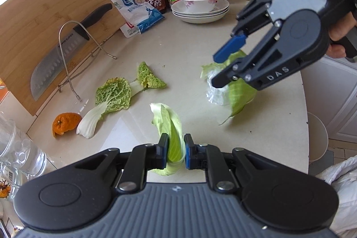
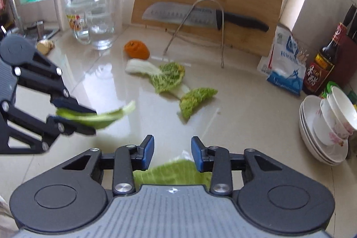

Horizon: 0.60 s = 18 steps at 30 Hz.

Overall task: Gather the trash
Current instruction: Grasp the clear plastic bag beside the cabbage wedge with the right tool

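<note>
Cabbage leaf [image 1: 173, 137] clamped in L tongs [image 1: 175, 151], off counter [image 1: 178, 55].

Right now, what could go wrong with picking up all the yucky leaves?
The cabbage leaf in the left gripper is pinched only at its lower part, so it might slip. The right gripper is open above another leaf lying with clear plastic, so it may grab only one.

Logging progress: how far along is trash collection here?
Early. Nothing visibly binned. In hand: left tool shut on a cabbage leaf; right tool open over another cabbage leaf. Left on the counter: two napa leaves, orange peel.
</note>
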Each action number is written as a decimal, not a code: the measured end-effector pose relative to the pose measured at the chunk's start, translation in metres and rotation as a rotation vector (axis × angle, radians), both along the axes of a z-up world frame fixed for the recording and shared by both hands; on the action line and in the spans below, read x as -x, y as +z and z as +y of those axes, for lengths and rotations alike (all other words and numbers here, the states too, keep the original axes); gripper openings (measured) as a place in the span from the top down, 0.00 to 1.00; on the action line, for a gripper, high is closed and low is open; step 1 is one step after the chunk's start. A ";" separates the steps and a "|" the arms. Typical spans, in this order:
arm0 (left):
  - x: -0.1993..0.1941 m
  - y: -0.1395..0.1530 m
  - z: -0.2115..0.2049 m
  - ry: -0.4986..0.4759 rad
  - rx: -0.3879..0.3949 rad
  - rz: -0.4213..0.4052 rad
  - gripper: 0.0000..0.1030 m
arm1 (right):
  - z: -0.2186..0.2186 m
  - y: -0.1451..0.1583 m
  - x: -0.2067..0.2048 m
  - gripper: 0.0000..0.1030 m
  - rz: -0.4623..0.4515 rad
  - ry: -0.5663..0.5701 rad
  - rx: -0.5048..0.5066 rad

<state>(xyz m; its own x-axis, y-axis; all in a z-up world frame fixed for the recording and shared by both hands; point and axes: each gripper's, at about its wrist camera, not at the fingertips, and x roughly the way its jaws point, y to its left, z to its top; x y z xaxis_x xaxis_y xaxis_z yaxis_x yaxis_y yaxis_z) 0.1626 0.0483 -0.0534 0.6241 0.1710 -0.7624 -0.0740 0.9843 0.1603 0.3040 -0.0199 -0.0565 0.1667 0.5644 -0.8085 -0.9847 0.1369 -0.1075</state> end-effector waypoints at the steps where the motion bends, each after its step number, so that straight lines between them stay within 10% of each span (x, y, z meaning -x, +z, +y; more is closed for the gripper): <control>1: 0.000 -0.001 0.002 0.002 0.004 0.000 0.88 | -0.003 -0.003 -0.001 0.61 -0.004 -0.007 0.016; 14: -0.010 -0.003 0.008 -0.011 -0.004 0.000 0.88 | 0.005 -0.026 0.001 0.60 -0.035 0.013 0.119; 18: -0.009 -0.003 0.006 -0.012 -0.010 0.009 0.88 | 0.002 -0.018 0.001 0.75 -0.076 0.006 0.087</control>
